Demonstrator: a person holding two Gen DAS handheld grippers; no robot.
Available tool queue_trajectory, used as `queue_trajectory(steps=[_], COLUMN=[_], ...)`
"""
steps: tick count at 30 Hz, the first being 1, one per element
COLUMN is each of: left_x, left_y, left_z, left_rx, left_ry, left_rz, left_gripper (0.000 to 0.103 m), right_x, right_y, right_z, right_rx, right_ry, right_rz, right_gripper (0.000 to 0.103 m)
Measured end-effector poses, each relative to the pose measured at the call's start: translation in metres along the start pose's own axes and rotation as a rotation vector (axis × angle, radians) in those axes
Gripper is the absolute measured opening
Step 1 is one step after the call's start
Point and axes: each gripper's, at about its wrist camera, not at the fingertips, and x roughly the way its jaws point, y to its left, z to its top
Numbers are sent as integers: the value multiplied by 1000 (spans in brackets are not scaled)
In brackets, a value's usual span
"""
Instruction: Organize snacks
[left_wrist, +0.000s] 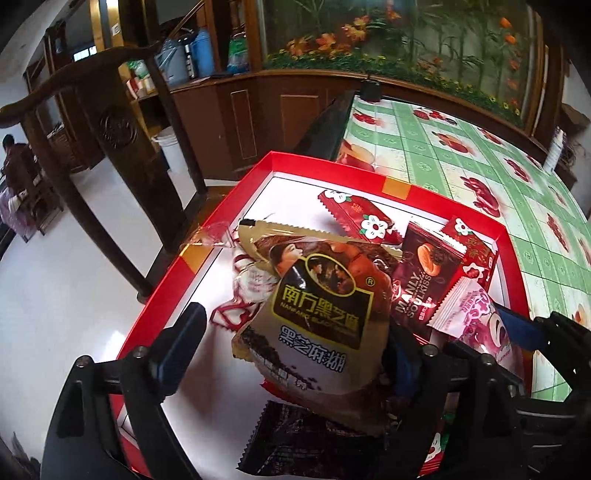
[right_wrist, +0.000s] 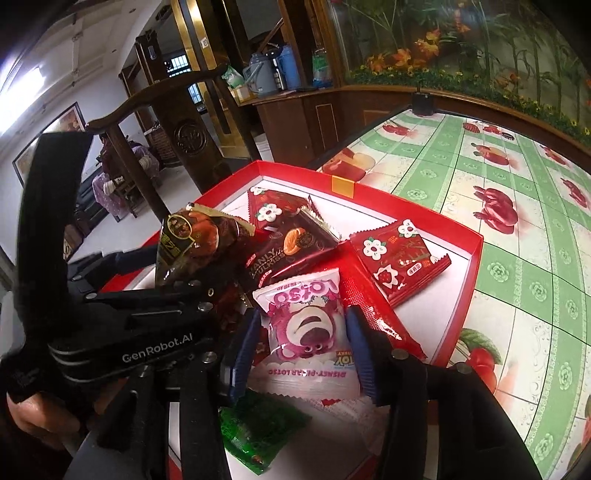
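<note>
Both wrist cams close above red tray (left_wrist: 384, 186), facing fwd/down, probably side-by-side; share tray, tablecloth (right_wrist: 498, 192).

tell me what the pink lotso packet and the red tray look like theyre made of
The pink Lotso packet: thin glossy plastic film, judging by the highlights, wrinkles and crimped, serrated end seals. The red tray: likely coated cardboard, judging by its straight, thin folded walls, printed red outside and smooth white inside; rigid plastic can't be ruled out.

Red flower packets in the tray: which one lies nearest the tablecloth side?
The red flower packet by the tray's right wall; the other lies partly under the Manly packet.
</note>
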Motion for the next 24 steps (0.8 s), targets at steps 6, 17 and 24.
queue_trajectory(steps=[6, 17, 24], left_x=[-7, -77, -134], left_y=[-9, -22, -25], left_z=[-4, -24, -34], left_rx=[34, 22, 22], left_ry=[-19, -235, -354], left_rz=[70, 184, 239], left_gripper=[92, 92, 92], right_x=[-13, -64, -108], right_y=[-9, -36, -16], right_z=[-5, -32, -42], right_rx=[64, 206, 172], right_ry=[-13, -122, -207], right_rz=[19, 29, -3], right_gripper=[72, 84, 85])
